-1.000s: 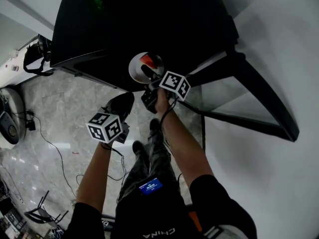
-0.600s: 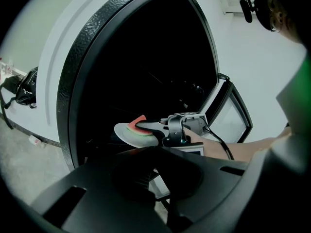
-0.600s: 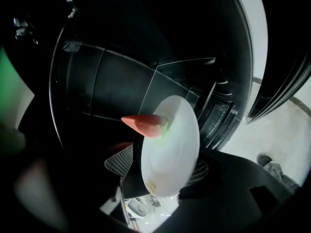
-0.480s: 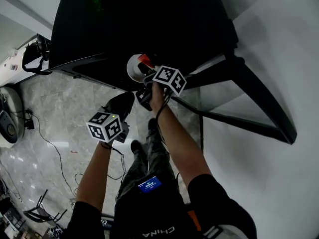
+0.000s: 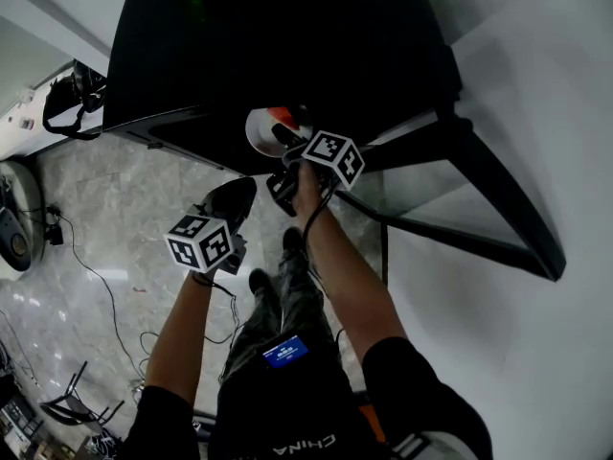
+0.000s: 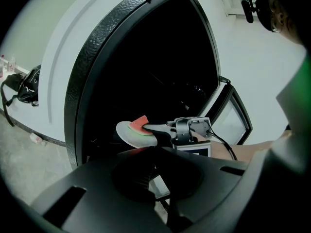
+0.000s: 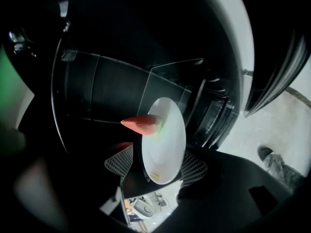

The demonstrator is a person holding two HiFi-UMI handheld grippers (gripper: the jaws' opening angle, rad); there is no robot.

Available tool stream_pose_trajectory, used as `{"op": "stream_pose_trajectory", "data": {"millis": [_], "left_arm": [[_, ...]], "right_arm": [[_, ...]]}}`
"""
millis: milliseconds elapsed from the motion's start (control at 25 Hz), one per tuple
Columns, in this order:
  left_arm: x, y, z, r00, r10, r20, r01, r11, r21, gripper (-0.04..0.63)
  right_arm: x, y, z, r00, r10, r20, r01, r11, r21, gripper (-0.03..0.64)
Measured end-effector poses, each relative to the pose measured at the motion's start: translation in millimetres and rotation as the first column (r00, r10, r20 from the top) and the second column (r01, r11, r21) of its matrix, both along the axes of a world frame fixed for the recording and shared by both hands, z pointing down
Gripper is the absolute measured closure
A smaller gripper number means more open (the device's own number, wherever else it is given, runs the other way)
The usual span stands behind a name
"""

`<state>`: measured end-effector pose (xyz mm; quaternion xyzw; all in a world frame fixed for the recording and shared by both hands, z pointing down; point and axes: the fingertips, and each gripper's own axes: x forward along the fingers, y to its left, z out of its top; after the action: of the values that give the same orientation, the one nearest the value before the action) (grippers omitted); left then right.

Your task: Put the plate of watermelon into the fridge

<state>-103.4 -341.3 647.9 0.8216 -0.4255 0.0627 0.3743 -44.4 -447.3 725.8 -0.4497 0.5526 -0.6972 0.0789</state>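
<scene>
A white plate (image 7: 164,140) with a red watermelon slice (image 7: 141,124) is at the mouth of the dark fridge (image 5: 287,46). My right gripper (image 7: 158,166) has just been opening its jaws. They stand wide on either side of the plate's near rim, and the mesh pads (image 7: 120,162) do not press on it. The left gripper view shows the plate (image 6: 132,133) with the right gripper (image 6: 151,129) reaching over it. My left gripper (image 5: 238,197) hangs lower left, shut and empty, short of the fridge. Whether the plate rests on a shelf is hidden in the dark.
The fridge door (image 5: 460,190) with a glass panel stands open to the right. A glass shelf (image 7: 121,86) shows inside. A black bag (image 5: 72,103) lies on the white counter to the left. Cables (image 5: 105,286) run over the marble floor beside the person's feet.
The right gripper and the plate have shifted slightly left at the fridge opening, and the gripper has turned a little. The left gripper has stayed put.
</scene>
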Motion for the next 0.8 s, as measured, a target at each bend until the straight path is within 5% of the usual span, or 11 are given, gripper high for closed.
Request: {"op": "stream_pose_trajectory", "data": {"millis": [360, 520, 600, 800], "left_arm": [[-1, 1, 2, 1.0, 0.004, 0.002, -0.004, 1.0, -0.006, 0.583], [1, 2, 5, 1.0, 0.012, 0.006, -0.012, 1.0, -0.01, 0.583], [0, 3, 6, 1.0, 0.01, 0.008, -0.01, 1.0, -0.011, 0.583], [-2, 7, 11, 1.0, 0.002, 0.016, -0.002, 1.0, -0.021, 0.583]], "right_arm": [[-7, 9, 12, 0.979, -0.134, -0.156, 0.147, 0.986, 0.075, 0.336], [-9, 22, 16, 0.931, -0.229, -0.284, 0.281, 0.947, 0.154, 0.336], [-9, 29, 17, 0.874, -0.285, -0.395, 0.375, 0.91, 0.174, 0.336], [-1, 47, 17, 0.623, -0.303, -0.721, 0.599, 0.778, 0.191, 0.344]]}}
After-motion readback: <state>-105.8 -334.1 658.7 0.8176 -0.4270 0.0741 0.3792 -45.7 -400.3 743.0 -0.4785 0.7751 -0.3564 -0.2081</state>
